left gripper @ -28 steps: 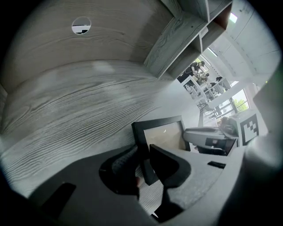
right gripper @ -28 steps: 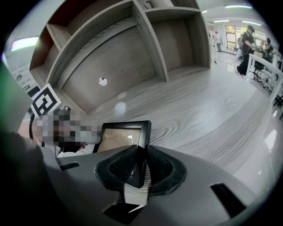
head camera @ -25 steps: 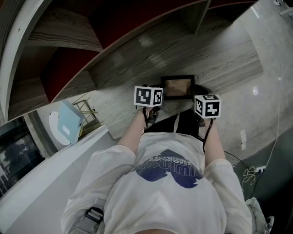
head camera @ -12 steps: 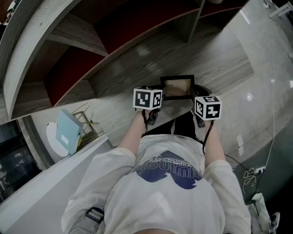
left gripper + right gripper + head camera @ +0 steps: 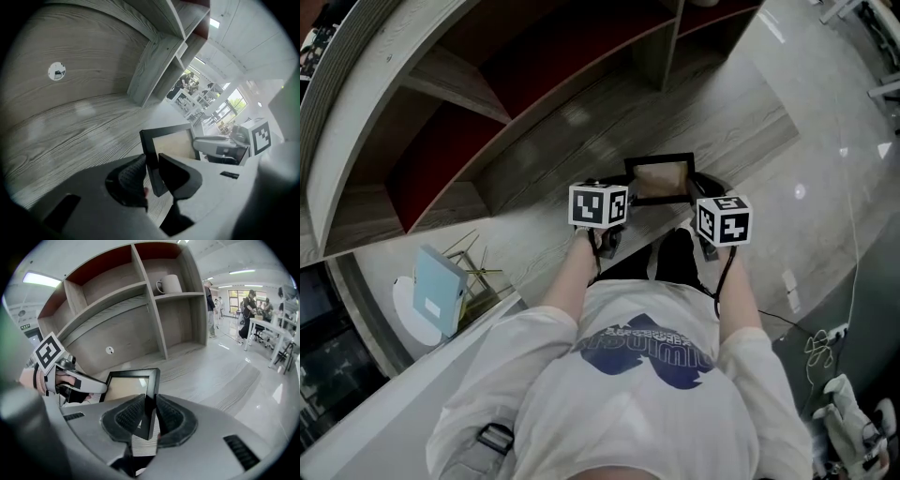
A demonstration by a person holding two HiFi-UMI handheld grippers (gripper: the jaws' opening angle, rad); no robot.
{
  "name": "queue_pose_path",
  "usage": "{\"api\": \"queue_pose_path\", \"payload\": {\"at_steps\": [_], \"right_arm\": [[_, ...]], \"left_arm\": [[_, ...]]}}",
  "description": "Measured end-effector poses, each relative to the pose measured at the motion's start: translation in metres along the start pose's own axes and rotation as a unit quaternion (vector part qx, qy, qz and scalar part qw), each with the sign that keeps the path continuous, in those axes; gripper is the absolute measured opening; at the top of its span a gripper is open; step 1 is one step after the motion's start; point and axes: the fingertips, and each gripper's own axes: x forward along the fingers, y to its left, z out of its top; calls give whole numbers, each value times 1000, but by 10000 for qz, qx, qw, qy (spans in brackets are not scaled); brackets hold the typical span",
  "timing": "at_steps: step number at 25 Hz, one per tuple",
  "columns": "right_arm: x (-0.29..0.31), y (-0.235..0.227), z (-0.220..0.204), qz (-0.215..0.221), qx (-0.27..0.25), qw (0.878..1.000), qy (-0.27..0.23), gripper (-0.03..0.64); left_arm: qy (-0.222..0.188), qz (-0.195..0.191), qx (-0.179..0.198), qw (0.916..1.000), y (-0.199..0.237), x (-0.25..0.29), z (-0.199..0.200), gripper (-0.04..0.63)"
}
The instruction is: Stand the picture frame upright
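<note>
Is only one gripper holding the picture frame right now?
No, the left gripper and the right gripper each clamp one side edge of the picture frame.

We stood before a tall shelf unit (image 5: 140, 310) of grey wood-grain boards, with dark red back panels (image 5: 105, 261) in its upper compartments. A pale mug (image 5: 168, 284) sat in one of them. A small round hole (image 5: 109, 350) marked the lower back board. The unit's bottom board (image 5: 581, 141) ran wide and low beside a glossy pale floor (image 5: 243, 366). Strip lights (image 5: 40, 278) glowed on the white ceiling. Far off, windows (image 5: 241, 295) let in daylight behind people (image 5: 247, 305) standing at white tables (image 5: 272, 329). From above, we saw a cable (image 5: 820, 345) on the floor and a pale blue box (image 5: 439, 289) at the left.
</note>
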Motion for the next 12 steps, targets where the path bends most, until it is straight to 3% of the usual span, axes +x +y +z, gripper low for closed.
{"api": "queue_pose_path", "payload": {"at_steps": [6, 12], "right_arm": [[-12, -20, 8, 103, -60, 9998, -151, 69], [-34, -62, 16, 347, -313, 9986, -227, 69]], "left_arm": [[-167, -20, 52, 9998, -25, 7, 11, 91], [-318, 267, -29, 9991, -65, 24, 19, 91]]}}
